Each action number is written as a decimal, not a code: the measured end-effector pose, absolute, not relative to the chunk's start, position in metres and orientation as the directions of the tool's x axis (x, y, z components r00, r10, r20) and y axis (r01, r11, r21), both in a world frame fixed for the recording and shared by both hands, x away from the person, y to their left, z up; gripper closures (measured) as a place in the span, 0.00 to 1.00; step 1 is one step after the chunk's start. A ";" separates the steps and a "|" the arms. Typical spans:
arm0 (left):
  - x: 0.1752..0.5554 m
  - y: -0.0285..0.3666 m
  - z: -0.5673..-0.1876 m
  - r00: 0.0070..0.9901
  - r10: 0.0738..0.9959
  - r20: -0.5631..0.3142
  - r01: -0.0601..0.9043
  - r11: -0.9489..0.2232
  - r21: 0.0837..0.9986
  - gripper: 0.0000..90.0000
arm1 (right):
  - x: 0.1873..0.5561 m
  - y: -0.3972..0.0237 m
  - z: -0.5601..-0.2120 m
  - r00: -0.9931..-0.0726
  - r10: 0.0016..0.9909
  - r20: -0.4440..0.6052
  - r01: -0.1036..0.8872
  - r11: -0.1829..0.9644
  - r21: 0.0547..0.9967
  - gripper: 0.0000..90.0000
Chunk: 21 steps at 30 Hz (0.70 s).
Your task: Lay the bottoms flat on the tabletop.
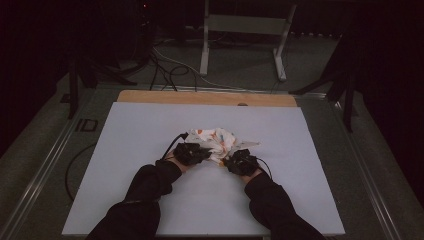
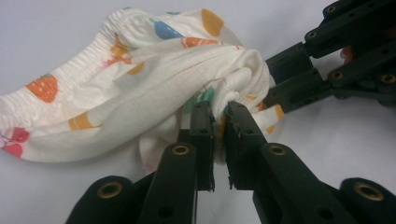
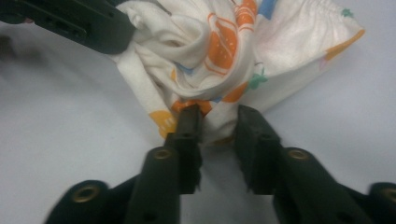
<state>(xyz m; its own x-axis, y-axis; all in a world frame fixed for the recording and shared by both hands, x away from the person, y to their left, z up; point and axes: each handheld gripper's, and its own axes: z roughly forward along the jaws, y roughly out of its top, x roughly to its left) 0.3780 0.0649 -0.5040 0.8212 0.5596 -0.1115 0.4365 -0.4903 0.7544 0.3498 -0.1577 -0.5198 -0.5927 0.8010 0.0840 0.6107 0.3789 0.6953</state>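
While the crumpled cloth (image 1: 218,143) lay bunched near the middle of the white table (image 1: 125,150), the left gripper (image 2: 219,114) was clenched on a fold at its near edge. To its right, the right gripper (image 3: 218,122) had cloth between its jaws with a gap showing on 1 side — whether it truly pinched the fabric I could not tell. Spreading the cloth well would call for both grips firm on the hem, then a slow pull apart — no jerking. Beyond the table's wooden edge (image 1: 205,97) lay cables (image 1: 167,70) on the dark floor and, farther right, a pale metal frame (image 1: 245,30).
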 end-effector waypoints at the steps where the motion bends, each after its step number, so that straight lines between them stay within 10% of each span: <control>1: 0.378 0.065 -0.504 0.818 0.564 -0.111 0.439 -0.489 0.754 0.93 | 0.350 -0.158 -0.519 -0.595 0.801 0.071 0.606 0.389 0.694 0.85; 21: 0.353 0.094 -0.490 0.799 0.583 -0.150 0.459 -0.428 0.779 0.94 | 0.339 -0.164 -0.487 -0.630 0.776 0.038 0.527 0.391 0.754 0.98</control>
<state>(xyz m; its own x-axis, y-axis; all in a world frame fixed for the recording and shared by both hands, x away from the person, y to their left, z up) 0.3526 0.0941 -0.4897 0.7987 0.5828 -0.1500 0.4586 -0.4282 0.7787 0.3393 -0.1643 -0.4874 -0.6301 0.7756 0.0378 0.5272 0.3915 0.7542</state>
